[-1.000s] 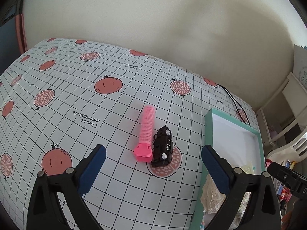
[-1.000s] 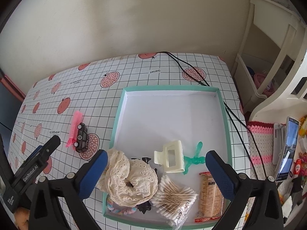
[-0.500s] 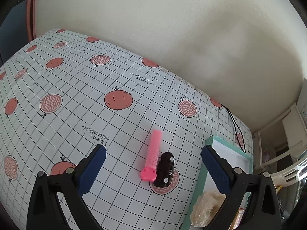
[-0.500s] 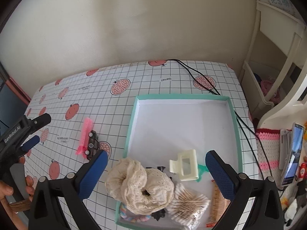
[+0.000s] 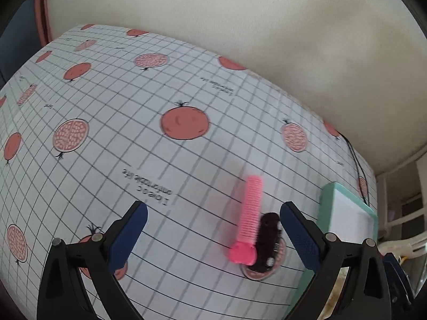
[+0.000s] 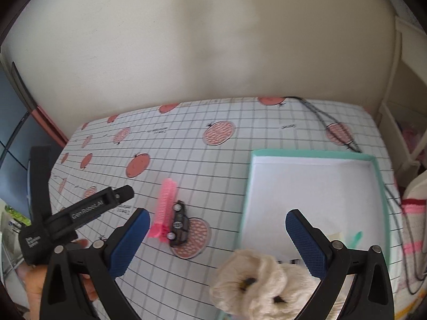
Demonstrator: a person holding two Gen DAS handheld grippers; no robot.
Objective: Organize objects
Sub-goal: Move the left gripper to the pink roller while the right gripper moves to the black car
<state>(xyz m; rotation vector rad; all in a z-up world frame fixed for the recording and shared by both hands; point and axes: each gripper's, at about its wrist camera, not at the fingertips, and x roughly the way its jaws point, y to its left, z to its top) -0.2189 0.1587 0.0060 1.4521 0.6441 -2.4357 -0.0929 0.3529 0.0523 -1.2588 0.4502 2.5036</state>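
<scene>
A: What does the right wrist camera give you that the left one misses?

B: Nearly the whole teal tray [image 6: 315, 154] with its white floor, lying ahead and to the right of the right claw [image 6: 217, 218]. A cream lace scrunchie [image 6: 256, 280] sits low between that claw's blue pads, at the tray's near corner. Just past the right pad I can make out a green piece [image 6: 356, 237], too blurred to name. The same view catches the left claw's black body from the side, with a hand [image 6: 34, 282] under it.

A: And the left camera?

B: Only the tray's near corner [image 5: 344, 200], off past the right pad of the left claw [image 5: 213, 210]. It shows the pomegranate-print cloth [image 5: 133, 106] much closer up.

A: Anything else about, or in the way?

B: A black cable [image 6: 333, 122] runs along the cloth past the tray's far side, and a striped crochet piece [image 6: 413, 213] lies beyond the tray's right wall. Nothing blocks the path to the loose items.

A: Where are those, then?

B: The pink hair roller [image 5: 249, 221] and the black toy car [image 5: 268, 240] lie side by side, touching, on the cloth outside the tray. From the left claw they sit just ahead, between the pads but nearer the right one. From the right claw they lie ahead, just right of the left pad.

A: The claws?

B: Both spread wide, gripping nothing.
</scene>
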